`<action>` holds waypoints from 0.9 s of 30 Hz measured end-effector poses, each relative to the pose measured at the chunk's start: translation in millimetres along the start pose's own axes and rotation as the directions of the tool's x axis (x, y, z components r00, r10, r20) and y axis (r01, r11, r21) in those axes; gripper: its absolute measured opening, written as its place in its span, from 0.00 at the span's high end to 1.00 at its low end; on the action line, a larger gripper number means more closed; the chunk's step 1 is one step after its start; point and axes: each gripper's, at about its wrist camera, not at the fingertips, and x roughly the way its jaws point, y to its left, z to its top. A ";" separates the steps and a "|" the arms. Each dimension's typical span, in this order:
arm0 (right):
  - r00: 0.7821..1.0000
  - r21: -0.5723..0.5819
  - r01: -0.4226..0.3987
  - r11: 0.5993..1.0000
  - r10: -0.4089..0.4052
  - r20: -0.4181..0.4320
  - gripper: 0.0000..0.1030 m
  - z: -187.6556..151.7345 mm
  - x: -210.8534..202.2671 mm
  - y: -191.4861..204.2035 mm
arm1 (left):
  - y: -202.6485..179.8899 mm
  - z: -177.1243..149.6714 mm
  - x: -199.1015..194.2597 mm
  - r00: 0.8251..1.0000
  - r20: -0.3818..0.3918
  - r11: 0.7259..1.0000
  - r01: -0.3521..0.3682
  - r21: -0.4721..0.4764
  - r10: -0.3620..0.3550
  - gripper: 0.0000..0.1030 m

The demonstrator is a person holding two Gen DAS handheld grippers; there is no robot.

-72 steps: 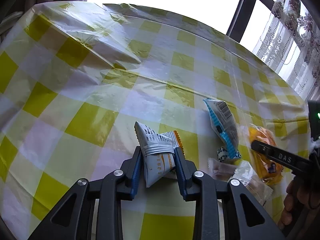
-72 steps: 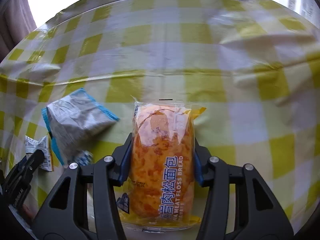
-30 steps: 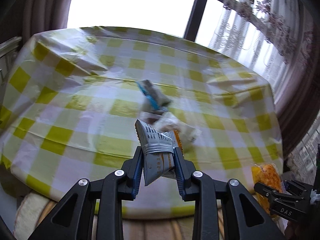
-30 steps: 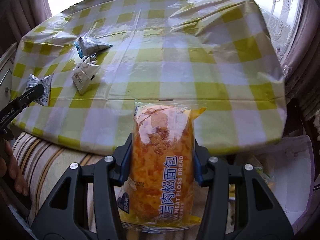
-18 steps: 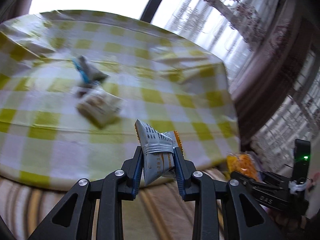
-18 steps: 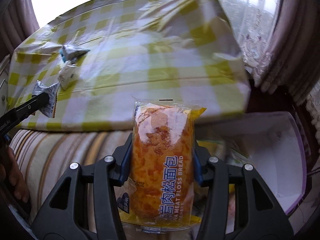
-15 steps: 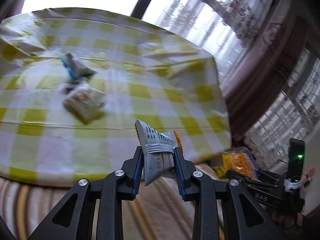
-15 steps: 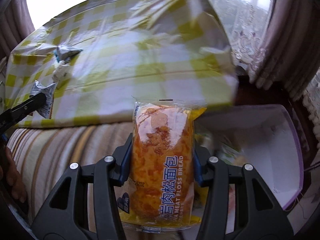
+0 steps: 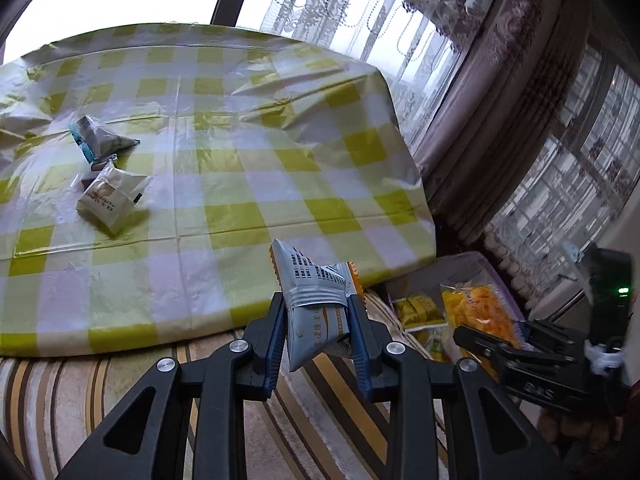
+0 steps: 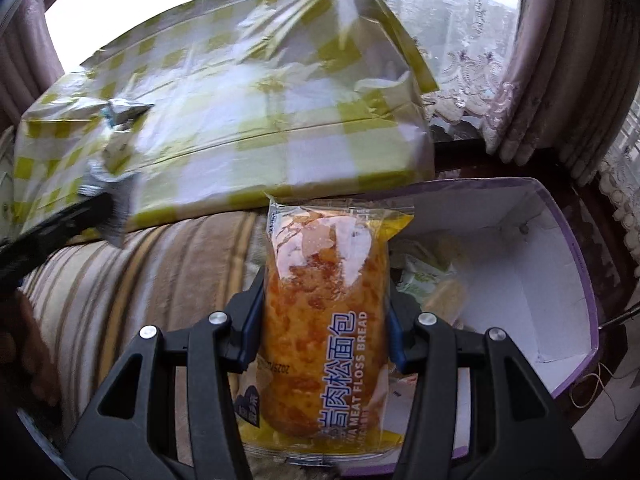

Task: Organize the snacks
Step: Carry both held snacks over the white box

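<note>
The tablecloth (image 9: pixel 224 168) is glossy, creased plastic sheet, and the striped sofa (image 10: pixel 132 280) below it looks like soft, matt plush cloth. The silver pack (image 9: pixel 316 312) is shiny foil film; the bread wrapper (image 10: pixel 324 320) is clear, glossy plastic. The box (image 10: pixel 560 280) is matt white card inside, and both grippers' arms are matt black plastic with bright metal screws.

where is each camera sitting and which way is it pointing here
Left wrist: sits on the left gripper, looking down past its silver snack packet at the checked table; right gripper shows at right.
Right wrist: sits on the right gripper, looking down over the meat floss bread into the white box; a hand shows at left.
Shared: table, striped sofa, box, bread, silver packet.
</note>
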 end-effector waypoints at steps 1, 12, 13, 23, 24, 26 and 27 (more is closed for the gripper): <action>1.000 -0.005 -0.023 1.000 0.023 -0.001 0.48 -1.3 -2.8 2.7 | -2.3 -0.7 0.6 1.000 -0.005 1.000 -0.008 0.008 0.008 0.70; 0.998 -0.095 -0.059 0.994 0.056 -0.031 0.48 -27.9 -13.3 21.2 | -33.3 -8.7 7.5 0.998 -0.057 0.996 0.018 0.084 -0.013 0.70; 0.999 -0.096 -0.041 0.995 0.038 -0.029 0.48 -30.5 -13.8 17.9 | -36.4 -9.5 8.9 0.998 -0.064 0.996 0.027 0.089 -0.022 0.70; 0.988 -0.060 0.157 0.986 -0.157 0.003 0.48 -41.4 -17.3 -18.5 | -64.8 -17.7 22.9 0.971 -0.140 0.976 0.204 0.081 -0.191 0.70; 0.986 -0.055 0.165 0.985 -0.165 0.004 0.48 -41.4 -17.2 -21.8 | -67.9 -18.3 24.8 0.967 -0.149 0.972 0.220 0.081 -0.206 0.70; 0.980 -0.039 0.200 0.979 -0.200 0.005 0.48 -42.5 -16.4 -29.1 | -73.2 -19.1 28.1 0.957 -0.164 0.964 0.253 0.078 -0.238 0.70; 0.977 -0.034 0.213 0.976 -0.213 0.005 0.48 -42.8 -16.0 -32.2 | -75.2 -19.3 29.3 0.954 -0.169 0.961 0.265 0.075 -0.249 0.70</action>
